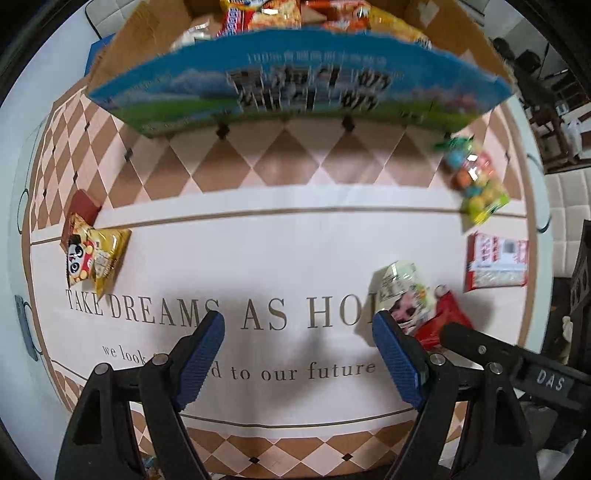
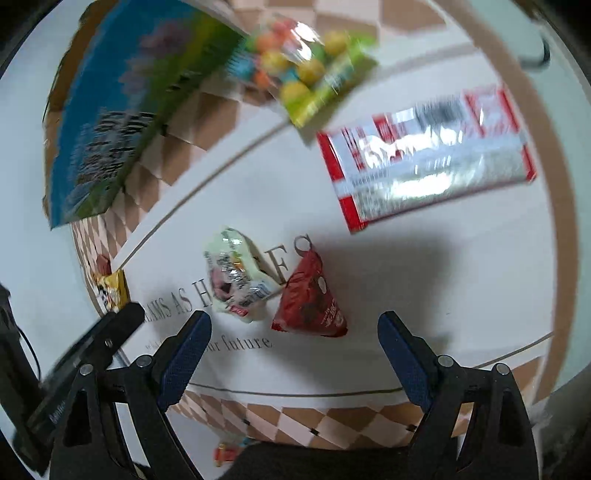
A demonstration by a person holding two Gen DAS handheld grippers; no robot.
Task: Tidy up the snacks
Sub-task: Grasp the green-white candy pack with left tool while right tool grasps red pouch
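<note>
Ribbed blue fingers (image 2: 402,354) apart; crinkly red triangular packet (image 2: 310,299) between.

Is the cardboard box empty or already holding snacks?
Already holding snacks: the cardboard box is open on top, with several packets showing above its front wall.

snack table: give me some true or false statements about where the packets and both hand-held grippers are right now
1. Both hand-held grippers are open and hold nothing. True: the left hand-held gripper and the right hand-held gripper show a wide gap between their fingers.
2. The cardboard box already holds snack packets. True.
3. The red pouch lies inside the box. False: it lies on the table mat, beside the pale green packet.
4. The yellow panda bag lies next to the red and white packet. False: they are at opposite sides of the mat.
5. The bag of coloured balls is clamped in the right hand-held gripper. False: it lies on the mat near the box.
</note>
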